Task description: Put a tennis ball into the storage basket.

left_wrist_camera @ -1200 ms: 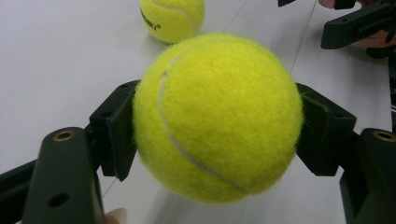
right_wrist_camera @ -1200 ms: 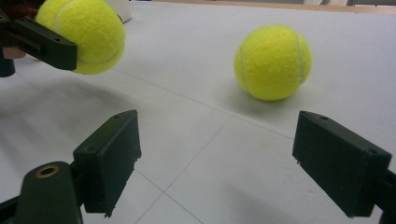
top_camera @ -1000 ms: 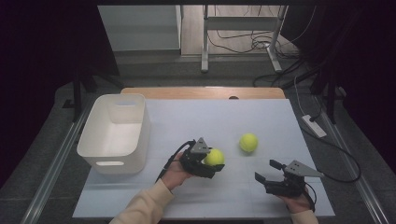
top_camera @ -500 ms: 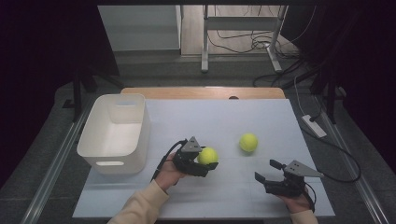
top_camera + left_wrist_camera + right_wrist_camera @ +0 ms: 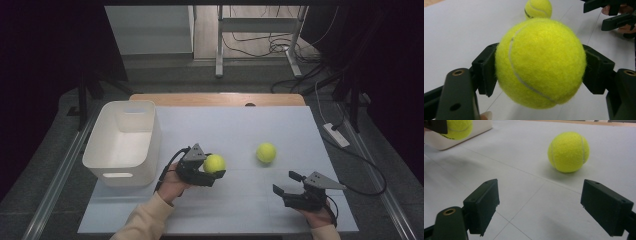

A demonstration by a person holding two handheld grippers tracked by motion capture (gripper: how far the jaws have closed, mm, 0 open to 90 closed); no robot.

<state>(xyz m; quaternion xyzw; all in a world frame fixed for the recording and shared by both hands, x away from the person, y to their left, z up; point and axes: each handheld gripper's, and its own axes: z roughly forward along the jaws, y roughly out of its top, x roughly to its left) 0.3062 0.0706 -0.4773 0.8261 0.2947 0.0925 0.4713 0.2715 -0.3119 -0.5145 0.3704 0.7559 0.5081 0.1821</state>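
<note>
Tennis ball [image 5: 540, 62] seam between left gripper's [image 5: 540, 72] fingers [image 5: 485, 75]

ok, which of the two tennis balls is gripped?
The left tennis ball, nearer the white bin: the left gripper clamps it. The other tennis ball lies free on the table.

We see two tennis balls, both bright yellow-green with a thin pale seam curving over the felt: the held ball [image 5: 540, 62] and the loose ball [image 5: 266, 152] to its right. The left gripper [image 5: 212, 172] and right gripper [image 5: 285, 185] are matt black, each with a grey plate. The bin [image 5: 112, 165] left of the held ball is plain white; the table [image 5: 240, 125] is pale grey-white with faint lines.
</note>
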